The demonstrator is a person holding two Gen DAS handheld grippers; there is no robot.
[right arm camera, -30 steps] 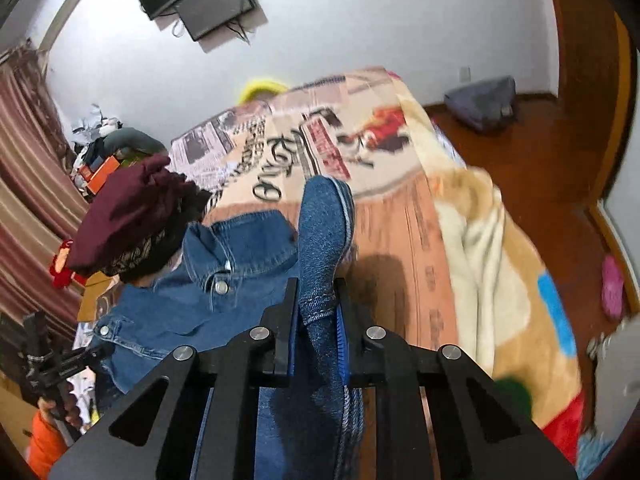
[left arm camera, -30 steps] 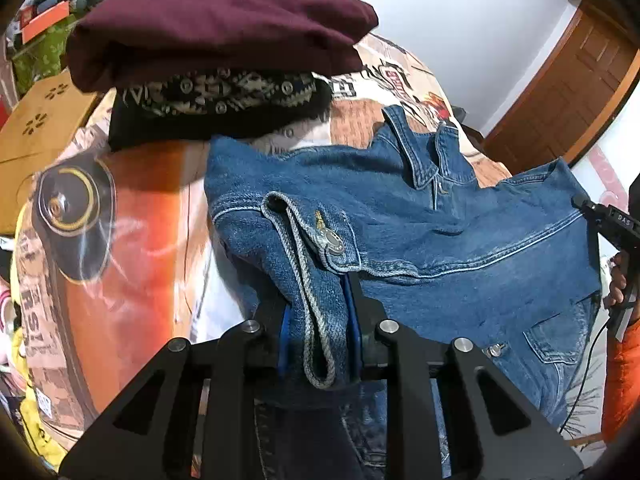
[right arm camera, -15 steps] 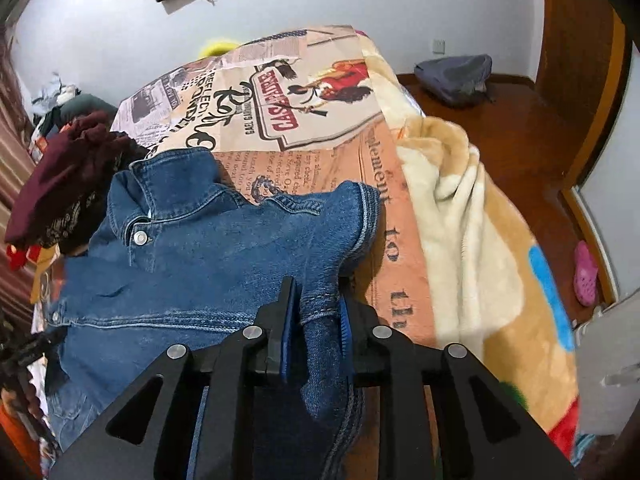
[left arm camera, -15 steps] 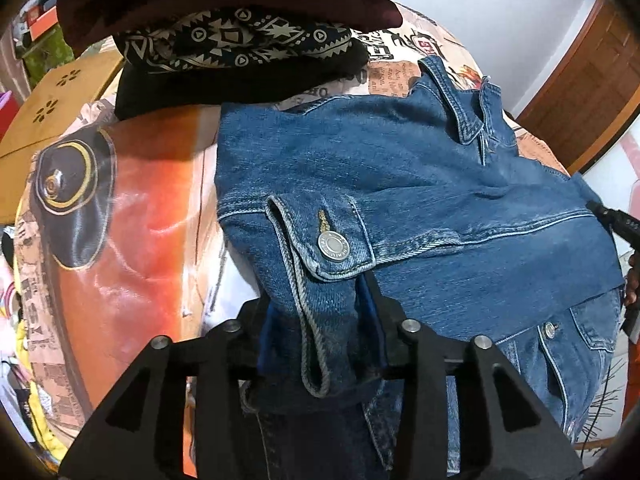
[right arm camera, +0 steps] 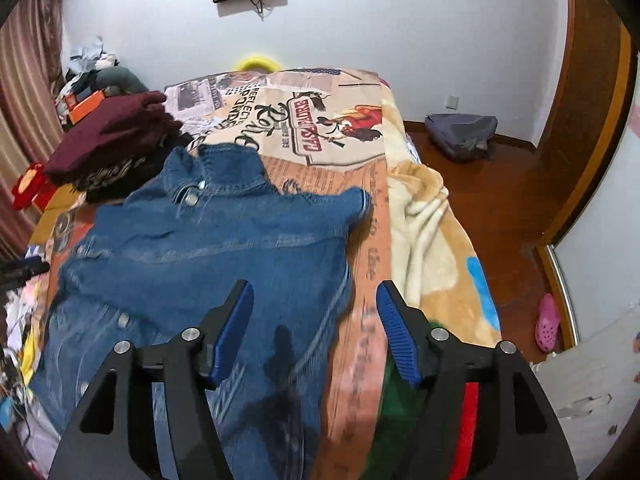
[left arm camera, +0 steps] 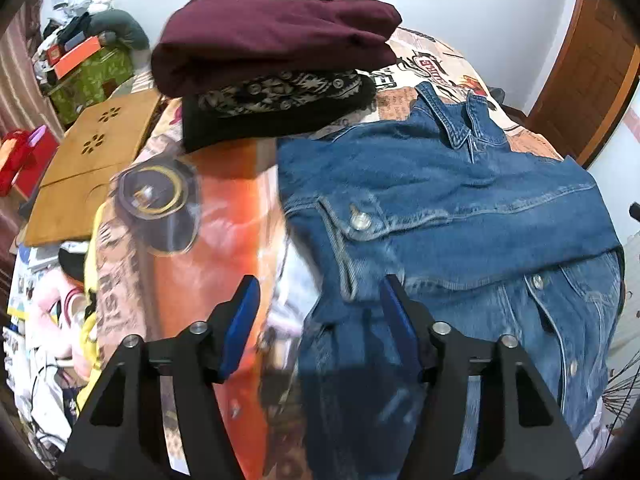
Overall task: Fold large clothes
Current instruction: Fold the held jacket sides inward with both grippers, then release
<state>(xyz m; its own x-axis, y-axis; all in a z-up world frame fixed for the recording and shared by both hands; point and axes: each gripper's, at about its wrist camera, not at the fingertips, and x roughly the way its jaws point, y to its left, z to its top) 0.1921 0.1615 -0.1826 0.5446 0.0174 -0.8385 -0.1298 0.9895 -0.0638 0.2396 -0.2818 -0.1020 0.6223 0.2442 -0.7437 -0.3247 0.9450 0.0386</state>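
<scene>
A blue denim jacket (left arm camera: 448, 216) lies spread on the bed, collar toward the far end, both sleeves folded in across its front. It also shows in the right wrist view (right arm camera: 208, 248). My left gripper (left arm camera: 318, 300) is open and empty, just above the jacket's left edge near the folded cuff (left arm camera: 352, 224). My right gripper (right arm camera: 314, 304) is open and empty above the jacket's right edge, with the other folded cuff (right arm camera: 352, 204) ahead of it.
A stack of folded clothes, maroon (left arm camera: 276, 44) over a patterned black one (left arm camera: 280, 100), sits at the bed's far left. A printed bedspread (right arm camera: 304, 136) and a cream blanket (right arm camera: 432, 232) cover the bed. A wooden board (left arm camera: 92, 160) lies at the left.
Both grippers let go of the sleeve cuffs and opened. The sleeves now lie folded across the jacket. Both grippers pulled back a little.
</scene>
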